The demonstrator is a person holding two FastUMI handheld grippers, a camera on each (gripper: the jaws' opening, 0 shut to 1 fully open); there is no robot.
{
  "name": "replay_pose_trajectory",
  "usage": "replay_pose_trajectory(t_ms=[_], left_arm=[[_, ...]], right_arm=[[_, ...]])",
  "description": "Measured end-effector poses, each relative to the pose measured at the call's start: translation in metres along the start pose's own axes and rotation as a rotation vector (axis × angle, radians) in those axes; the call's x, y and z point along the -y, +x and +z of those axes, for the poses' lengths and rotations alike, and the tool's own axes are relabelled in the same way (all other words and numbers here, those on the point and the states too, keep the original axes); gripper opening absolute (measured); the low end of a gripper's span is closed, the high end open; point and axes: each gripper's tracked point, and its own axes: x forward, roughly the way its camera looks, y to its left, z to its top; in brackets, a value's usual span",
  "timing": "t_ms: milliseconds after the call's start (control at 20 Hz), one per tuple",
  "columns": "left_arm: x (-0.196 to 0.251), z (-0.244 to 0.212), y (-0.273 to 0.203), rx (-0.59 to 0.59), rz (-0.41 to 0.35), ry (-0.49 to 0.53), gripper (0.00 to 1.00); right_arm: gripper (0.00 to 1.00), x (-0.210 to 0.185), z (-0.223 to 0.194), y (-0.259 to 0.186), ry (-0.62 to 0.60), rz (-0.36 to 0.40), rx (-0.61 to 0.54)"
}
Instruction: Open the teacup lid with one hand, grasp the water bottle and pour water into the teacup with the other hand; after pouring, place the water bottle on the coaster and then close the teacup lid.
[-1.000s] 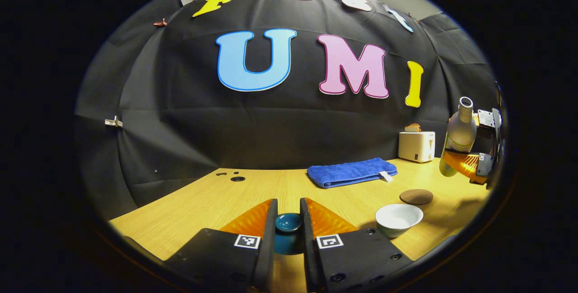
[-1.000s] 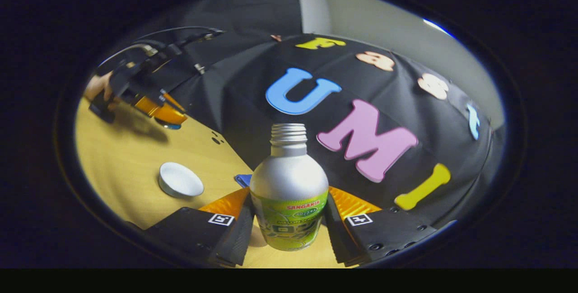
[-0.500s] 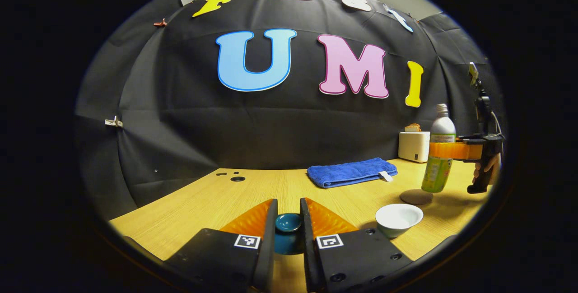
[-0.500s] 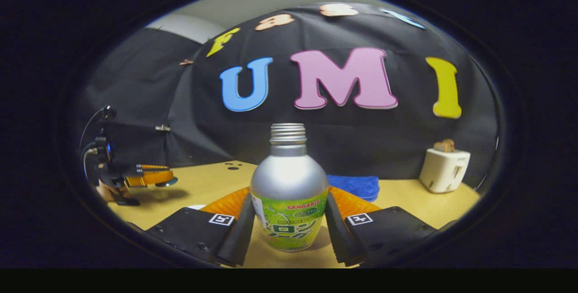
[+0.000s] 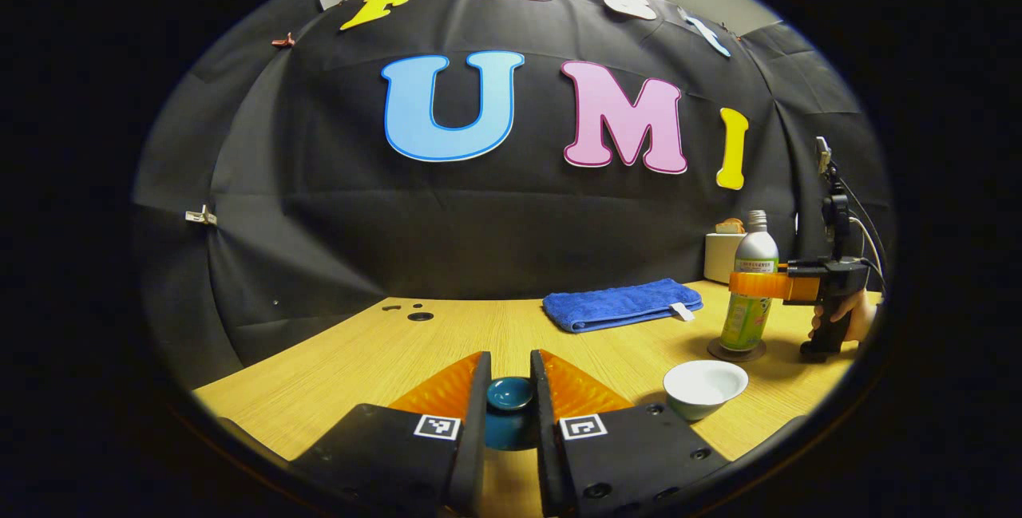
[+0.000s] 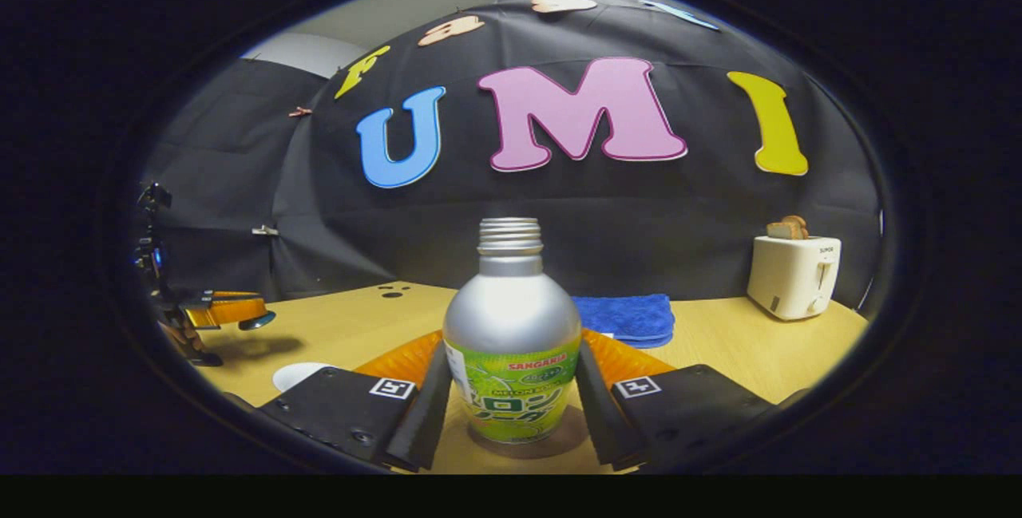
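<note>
Left hand-held gripper [image 5: 509,410]: I saw it pinching the teal teacup lid [image 5: 509,394] between both fingers, above the wooden surface [image 5: 383,358].
Right hand-held gripper [image 6: 511,406]: I had both fingers pressed against the sides of the water bottle [image 6: 512,342], which stood upright and uncapped.
Water bottle from the left gripper view [image 5: 746,294]: it stood on the round brown coaster [image 5: 736,352]; from that far edge I could not be sure it rested fully on it.
Person's hand [image 5: 850,312]: it gripped the handle of the right hand-held gripper [image 5: 754,285].
Teacup [image 5: 705,387]: white, uncovered, just in front of the coaster.
Blue towel [image 5: 619,304]: folded, lying behind the teacup.
Toaster [image 6: 793,274]: white, with toast in its slot, near the back wall.
</note>
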Motion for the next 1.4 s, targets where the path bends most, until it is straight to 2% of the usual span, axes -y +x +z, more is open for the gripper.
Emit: replay_pose_trajectory(t_ms=[300,350,450,550,600,850,950,1150,1400], left_arm=[[0.000,0.000,0.000,0.000,0.000,0.000,0.31],[0.000,0.000,-0.001,0.000,0.000,0.000,0.31],[0.000,0.000,0.000,0.000,0.000,0.000,0.31],[0.000,0.000,0.000,0.000,0.000,0.000,0.31],[0.000,0.000,0.000,0.001,0.000,0.000,0.31],[0.000,0.000,0.000,0.000,0.000,0.000,0.31],[0.000,0.000,0.000,0.000,0.000,0.000,0.31],[0.001,0.000,0.000,0.000,-0.004,-0.002,0.30],[0.034,-0.003,0.002,-0.023,-0.050,-0.003,0.31]], right_arm=[[0.80,0.012,-0.007,-0.001,0.016,-0.030,-0.011],[0.77,0.012,-0.007,-0.001,0.016,-0.034,-0.013],[0.81,0.014,-0.007,-0.002,0.011,-0.040,-0.015],[0.90,0.014,-0.009,-0.004,0.015,-0.049,-0.028],[0.99,0.014,-0.010,-0.007,0.021,-0.056,-0.040],[0.99,0.015,-0.017,-0.036,0.050,-0.120,-0.129],[0.99,0.008,-0.016,-0.050,0.056,-0.108,-0.127],[0.99,0.000,-0.012,-0.087,-0.008,-0.102,-0.120],[0.99,-0.028,0.006,-0.133,-0.039,-0.059,-0.038]])
